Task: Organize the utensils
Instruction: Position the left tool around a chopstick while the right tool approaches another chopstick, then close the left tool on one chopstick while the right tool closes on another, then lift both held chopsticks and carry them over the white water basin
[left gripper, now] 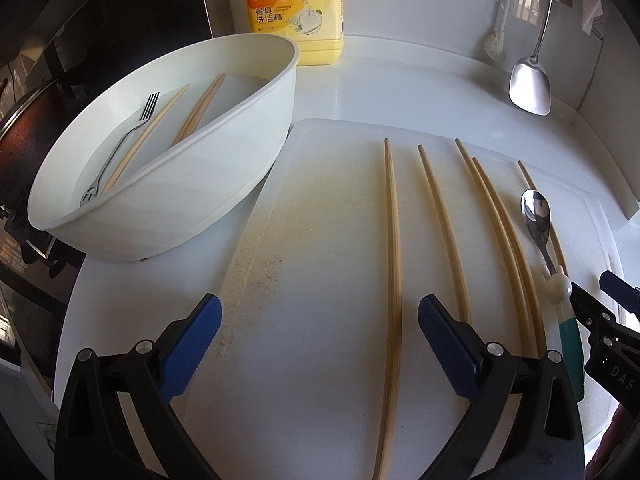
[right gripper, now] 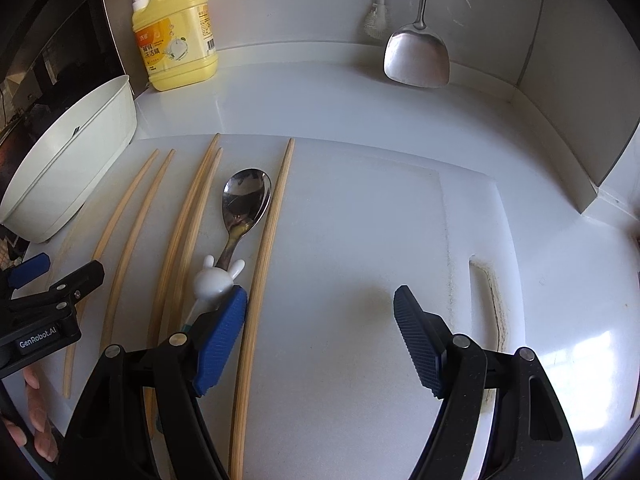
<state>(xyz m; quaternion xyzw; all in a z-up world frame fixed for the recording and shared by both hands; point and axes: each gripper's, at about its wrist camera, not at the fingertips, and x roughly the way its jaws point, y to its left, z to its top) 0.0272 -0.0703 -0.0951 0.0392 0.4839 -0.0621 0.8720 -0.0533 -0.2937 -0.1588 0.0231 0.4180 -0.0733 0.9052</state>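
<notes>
Several wooden chopsticks (left gripper: pixel 394 264) (right gripper: pixel 262 264) lie side by side on a white cutting board (left gripper: pixel 320 208) (right gripper: pixel 360 220). Among them lies a metal spoon (left gripper: pixel 536 214) (right gripper: pixel 246 196) with a white rabbit on its handle (right gripper: pixel 216 278). My left gripper (left gripper: pixel 320 340) (right gripper: pixel 60 272) hovers open over the board, with the leftmost chopstick running between its fingers untouched. My right gripper (right gripper: pixel 320 336) (left gripper: pixel 592 286) is open too; its left finger (right gripper: pixel 222 336) sits beside the spoon handle and the rightmost chopstick. A white basin (left gripper: pixel 168 200) (right gripper: pixel 68 160) holds a fork (left gripper: pixel 120 148) and more chopsticks (left gripper: pixel 200 108).
A yellow detergent bottle (left gripper: pixel 296 12) (right gripper: pixel 176 32) stands at the back wall. A steel spatula (left gripper: pixel 530 84) (right gripper: pixel 416 56) and a white brush (left gripper: pixel 496 44) (right gripper: pixel 376 20) hang there. The stove (left gripper: pixel 24 140) lies beyond the basin at left. A person's fingers (right gripper: pixel 36 420) show at lower left.
</notes>
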